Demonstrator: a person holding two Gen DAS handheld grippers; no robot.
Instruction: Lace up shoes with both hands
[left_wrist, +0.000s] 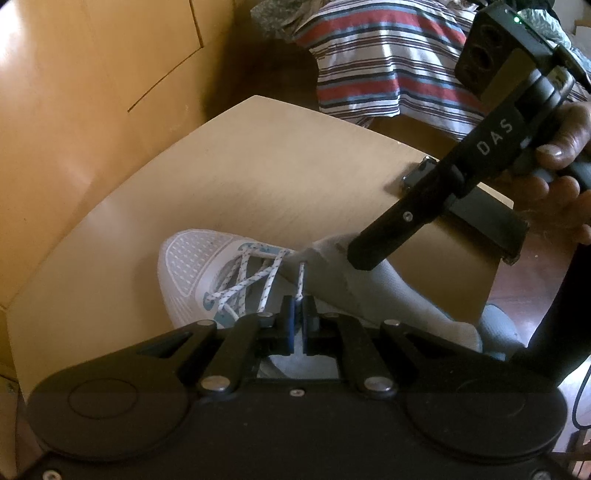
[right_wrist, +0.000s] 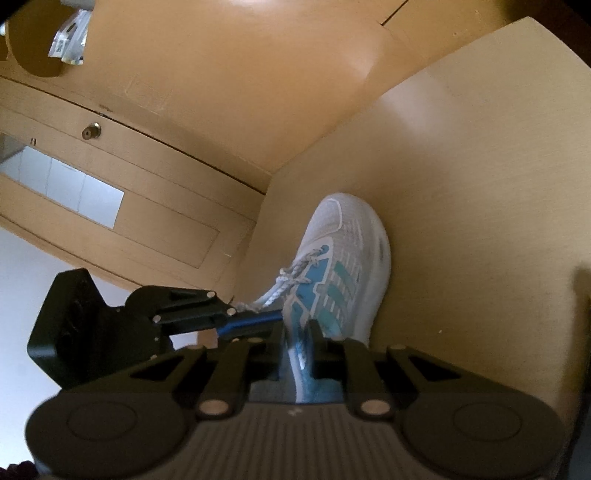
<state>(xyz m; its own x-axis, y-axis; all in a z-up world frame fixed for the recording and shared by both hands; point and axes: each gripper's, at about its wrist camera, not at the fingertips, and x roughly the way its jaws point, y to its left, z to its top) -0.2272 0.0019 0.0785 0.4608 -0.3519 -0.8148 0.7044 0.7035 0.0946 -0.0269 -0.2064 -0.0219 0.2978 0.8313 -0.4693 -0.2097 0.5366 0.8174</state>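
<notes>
Several eyelet rows are crossed on the white sneaker (left_wrist: 207, 273) on my table (left_wrist: 258, 177); my left tool (left_wrist: 298, 317) pinches the lace (left_wrist: 301, 280), right tool (right_wrist: 295, 343) clamps the collar, upper rows unlaced.

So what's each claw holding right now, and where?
Left claw: the lace, near its free end. Right claw: the shoe, by its collar edge.

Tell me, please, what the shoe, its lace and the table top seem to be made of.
Shoe: probably white woven mesh, matte, since a fine dotted grid shows on the toe; the blue stripes look like a smoother, slightly glossy overlay.
Lace: braided textile cord, white with blue flecks.
Table top: pale wood or wood-look laminate, satin, with faint straight grain; which of the two I cannot tell.
</notes>
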